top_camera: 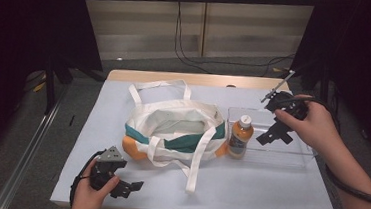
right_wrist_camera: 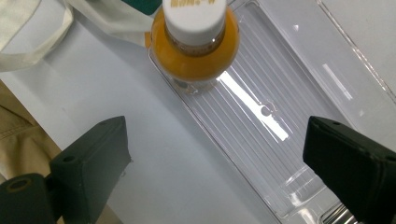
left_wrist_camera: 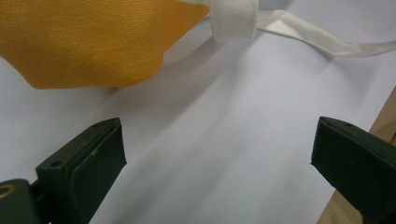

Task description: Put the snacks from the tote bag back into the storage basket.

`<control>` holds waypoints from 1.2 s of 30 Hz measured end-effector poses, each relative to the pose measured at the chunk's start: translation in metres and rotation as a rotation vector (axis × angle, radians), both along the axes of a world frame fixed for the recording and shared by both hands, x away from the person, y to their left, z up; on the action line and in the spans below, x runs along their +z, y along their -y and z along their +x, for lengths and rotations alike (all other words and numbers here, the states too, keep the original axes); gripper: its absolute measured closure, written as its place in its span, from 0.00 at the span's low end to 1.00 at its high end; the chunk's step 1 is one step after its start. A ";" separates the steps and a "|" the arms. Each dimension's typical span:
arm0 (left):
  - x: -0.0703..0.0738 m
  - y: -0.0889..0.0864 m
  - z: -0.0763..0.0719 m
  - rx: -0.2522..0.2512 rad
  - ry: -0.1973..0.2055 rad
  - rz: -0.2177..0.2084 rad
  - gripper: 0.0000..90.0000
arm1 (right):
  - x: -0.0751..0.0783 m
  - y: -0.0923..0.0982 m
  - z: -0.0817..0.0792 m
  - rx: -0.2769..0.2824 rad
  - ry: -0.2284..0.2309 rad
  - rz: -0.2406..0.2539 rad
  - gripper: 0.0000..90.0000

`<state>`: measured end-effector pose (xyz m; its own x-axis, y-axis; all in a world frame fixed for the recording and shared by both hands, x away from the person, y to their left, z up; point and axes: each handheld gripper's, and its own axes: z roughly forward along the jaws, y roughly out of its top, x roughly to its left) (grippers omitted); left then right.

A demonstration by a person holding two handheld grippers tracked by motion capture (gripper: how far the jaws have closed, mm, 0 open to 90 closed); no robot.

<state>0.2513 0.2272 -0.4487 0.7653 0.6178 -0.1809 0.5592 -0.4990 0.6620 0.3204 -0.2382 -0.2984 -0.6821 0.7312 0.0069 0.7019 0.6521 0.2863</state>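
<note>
orange bottle [top_camera: 239,137] at clear tray [top_camera: 289,158] end

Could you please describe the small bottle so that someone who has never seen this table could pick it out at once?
On the white table, find the cloth tote bag in the middle, then the clear plastic tray just to its right. The bottle stands upright at the tray's left end, beside the bag. It alone is rigid and orange-filled, with a white cap and a dark label.

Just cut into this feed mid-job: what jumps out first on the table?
The white tote bag with teal and orange panels lies open mid-table. Right beside it, an orange bottle with a white cap stands upright at the left end of a clear tray, with the open right gripper just above that tray.
</note>
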 end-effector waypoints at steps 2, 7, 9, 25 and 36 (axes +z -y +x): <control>0.000 0.000 0.000 -0.001 -0.003 -0.002 0.03 | -0.003 0.003 -0.002 0.002 -0.003 0.006 0.08; 0.000 -0.001 0.001 -0.002 -0.004 0.005 0.03 | -0.009 0.010 -0.007 -0.010 -0.008 0.034 0.08; 0.000 -0.001 0.001 -0.002 -0.004 0.004 0.03 | -0.011 0.013 -0.009 -0.016 -0.002 0.031 0.08; 0.000 -0.001 0.001 -0.001 -0.006 0.007 0.03 | -0.031 0.034 -0.034 -0.024 0.013 0.054 0.08; -0.001 -0.001 0.000 0.005 -0.001 0.002 0.03 | -0.041 0.042 -0.047 -0.040 0.028 0.084 0.08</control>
